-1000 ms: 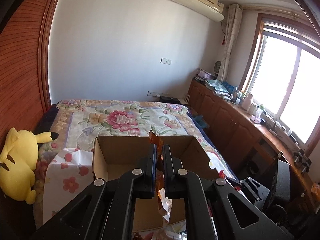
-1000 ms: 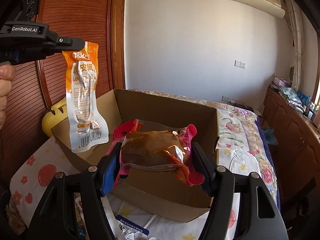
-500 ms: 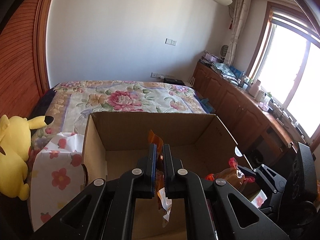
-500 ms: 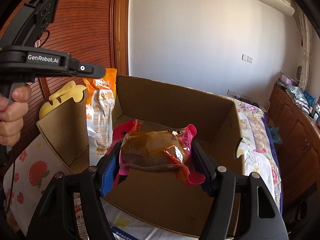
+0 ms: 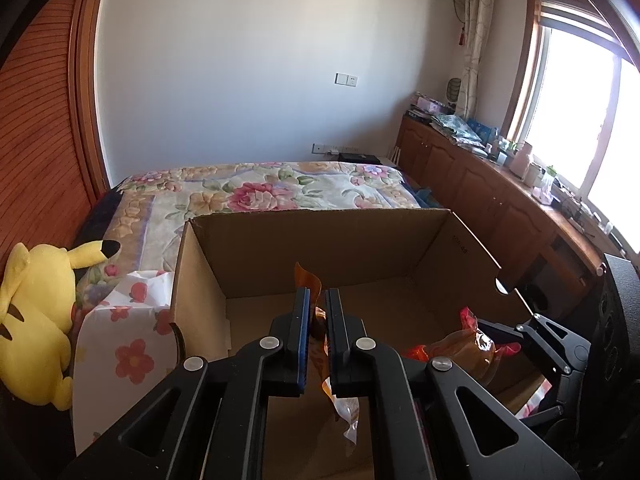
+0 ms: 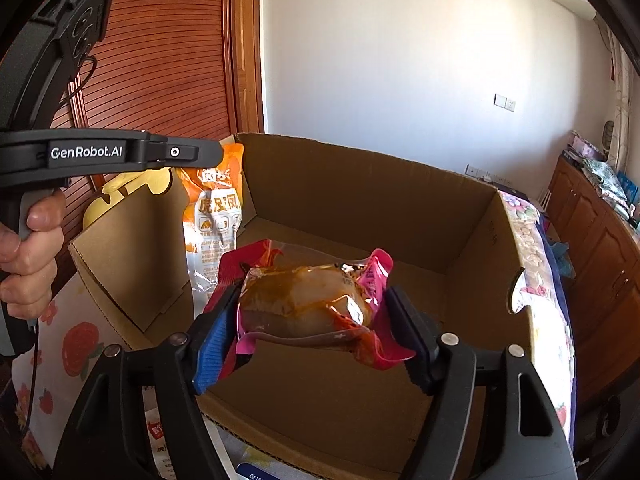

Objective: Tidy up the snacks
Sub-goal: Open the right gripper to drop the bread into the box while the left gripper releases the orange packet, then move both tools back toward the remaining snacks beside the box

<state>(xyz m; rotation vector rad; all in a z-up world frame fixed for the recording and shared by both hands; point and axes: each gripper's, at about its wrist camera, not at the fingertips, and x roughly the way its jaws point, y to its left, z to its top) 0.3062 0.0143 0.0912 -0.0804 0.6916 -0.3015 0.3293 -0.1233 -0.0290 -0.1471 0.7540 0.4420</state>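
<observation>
Here 2 grippers hold 2 snack packets over 1 cardboard box.

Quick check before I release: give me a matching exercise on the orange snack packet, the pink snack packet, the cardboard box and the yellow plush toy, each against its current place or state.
Things:
1. orange snack packet
2. pink snack packet
3. cardboard box
4. yellow plush toy

Places or states:
A. open on top, sitting on the bed
B. hanging upright from the left gripper
C. lying on the bed outside the box's left wall
D. clamped sideways in the right gripper over the box floor

Pairs: 1-B, 2-D, 3-A, 4-C
</observation>
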